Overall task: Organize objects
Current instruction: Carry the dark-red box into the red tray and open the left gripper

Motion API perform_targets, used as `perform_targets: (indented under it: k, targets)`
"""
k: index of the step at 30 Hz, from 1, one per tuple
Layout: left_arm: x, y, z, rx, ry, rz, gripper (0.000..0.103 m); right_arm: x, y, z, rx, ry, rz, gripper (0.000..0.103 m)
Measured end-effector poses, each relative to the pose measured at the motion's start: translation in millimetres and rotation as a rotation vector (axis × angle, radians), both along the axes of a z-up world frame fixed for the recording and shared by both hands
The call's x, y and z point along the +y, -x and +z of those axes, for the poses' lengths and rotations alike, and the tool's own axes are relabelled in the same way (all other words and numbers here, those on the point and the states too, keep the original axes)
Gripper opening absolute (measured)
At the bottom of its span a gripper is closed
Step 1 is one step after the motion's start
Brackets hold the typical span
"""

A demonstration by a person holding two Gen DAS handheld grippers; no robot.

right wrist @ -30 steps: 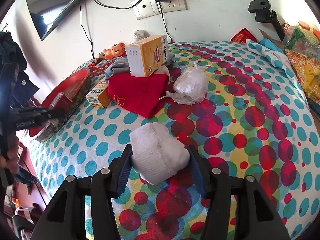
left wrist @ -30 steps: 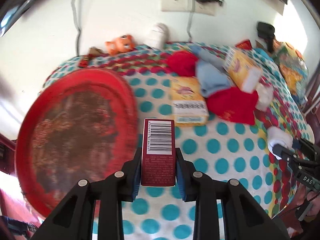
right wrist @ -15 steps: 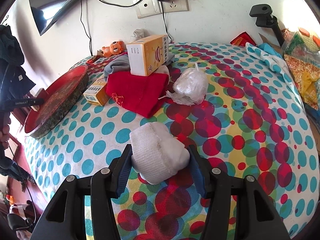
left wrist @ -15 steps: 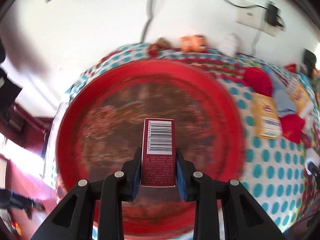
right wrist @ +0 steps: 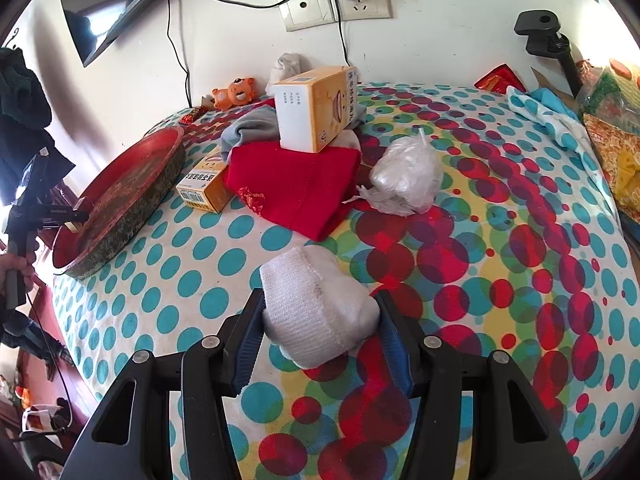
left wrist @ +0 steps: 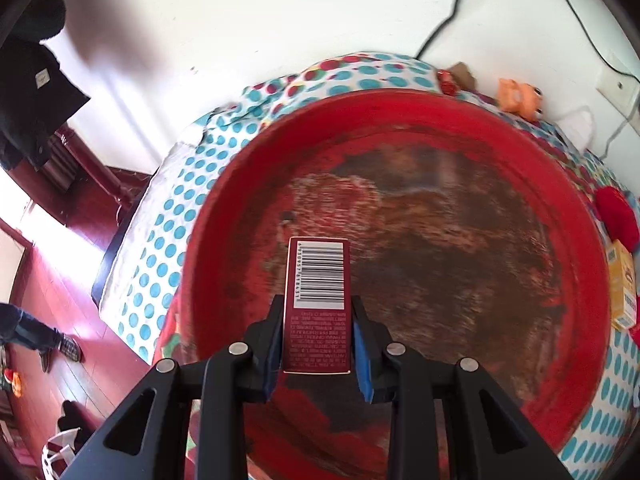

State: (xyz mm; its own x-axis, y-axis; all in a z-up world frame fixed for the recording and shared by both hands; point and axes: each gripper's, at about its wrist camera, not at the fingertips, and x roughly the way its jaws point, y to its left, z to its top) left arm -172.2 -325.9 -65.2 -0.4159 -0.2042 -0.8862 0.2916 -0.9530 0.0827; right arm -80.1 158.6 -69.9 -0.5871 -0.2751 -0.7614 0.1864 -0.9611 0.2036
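Note:
My left gripper (left wrist: 317,340) is shut on a small dark red box (left wrist: 318,304) with a barcode on its top face. It hangs over the inside of a round red tray (left wrist: 576,240) with a worn brown floor. In the right wrist view the same tray (right wrist: 132,200) sits at the table's left end, and the left gripper (right wrist: 74,216) reaches over its near rim. My right gripper (right wrist: 320,328) is shut on a rolled white sock (right wrist: 316,312) just above the polka-dot cloth (right wrist: 500,280).
A red cloth (right wrist: 300,188), a large yellow box (right wrist: 316,108), a small yellow box (right wrist: 206,186), a clear plastic bag (right wrist: 404,176) and an orange toy (right wrist: 234,94) lie at the back. Snack bags (right wrist: 612,120) crowd the right edge. The floor drops away left of the tray.
My left gripper has carried the red box leftward from over the spotted cloth to over the tray's inside, rolling as it went. The right gripper and its sock have stayed put.

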Motion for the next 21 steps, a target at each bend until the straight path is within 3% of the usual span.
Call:
perform_targets:
  k: [9, 13, 16, 21]
  targets:
    - [-13, 4, -12, -0.023, -0.002, 0.042, 0.032, -6, 3, 2, 0.011, -0.025, 0.009, 0.052]
    - [-13, 1, -11, -0.021, -0.009, 0.045, 0.044, -11, 3, 3, 0.029, -0.051, 0.011, 0.052]
    - [-10, -4, -5, 0.005, -0.022, 0.037, 0.046, -14, 2, 2, 0.035, -0.072, 0.017, 0.051]
    - [6, -19, 16, 0.068, 0.042, 0.032, 0.047, -16, 3, 1, 0.029, -0.064, 0.019, 0.051]
